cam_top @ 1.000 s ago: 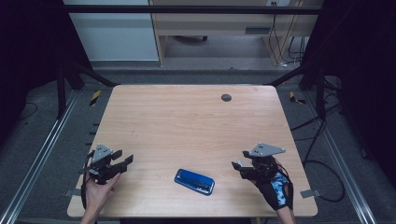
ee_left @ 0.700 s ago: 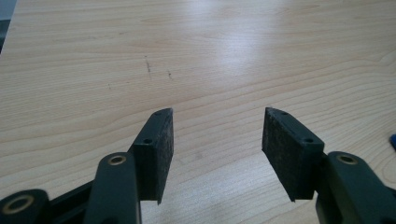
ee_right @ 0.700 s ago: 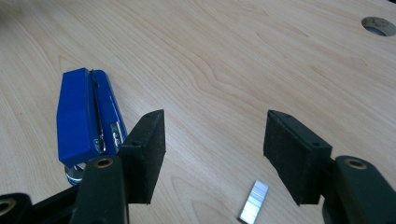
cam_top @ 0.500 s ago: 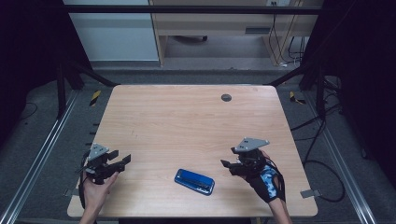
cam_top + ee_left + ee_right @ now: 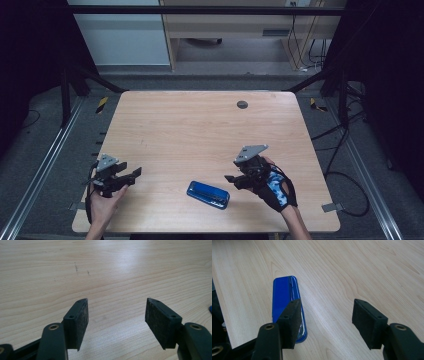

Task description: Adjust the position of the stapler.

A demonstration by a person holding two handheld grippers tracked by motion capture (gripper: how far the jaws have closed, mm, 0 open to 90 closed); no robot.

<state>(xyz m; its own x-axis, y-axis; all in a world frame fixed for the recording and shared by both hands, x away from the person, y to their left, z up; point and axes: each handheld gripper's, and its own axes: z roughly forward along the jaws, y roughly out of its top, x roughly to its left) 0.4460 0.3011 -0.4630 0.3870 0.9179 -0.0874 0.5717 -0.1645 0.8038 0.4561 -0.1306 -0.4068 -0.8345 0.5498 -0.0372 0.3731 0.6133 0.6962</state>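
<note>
blue case lies flat on the wooden surface, near edge; right tool just beside it, wide open and empty; left tool, just opened wide, empty.

A lab: bare wooden table inside dark metal framing, loose cables across grey floor.

Two forearms in from the near edge, a gripper in each hand. Left gripper at near left, gripped by a bare left hand, jaws aimed right and spread wide after just opening further, nothing between the pads. Right gripper at near right, held in a right hand wearing a black-and-blue glove, jaws pointing left, standing apart and empty, grey three-cornered plate on top.
</note>
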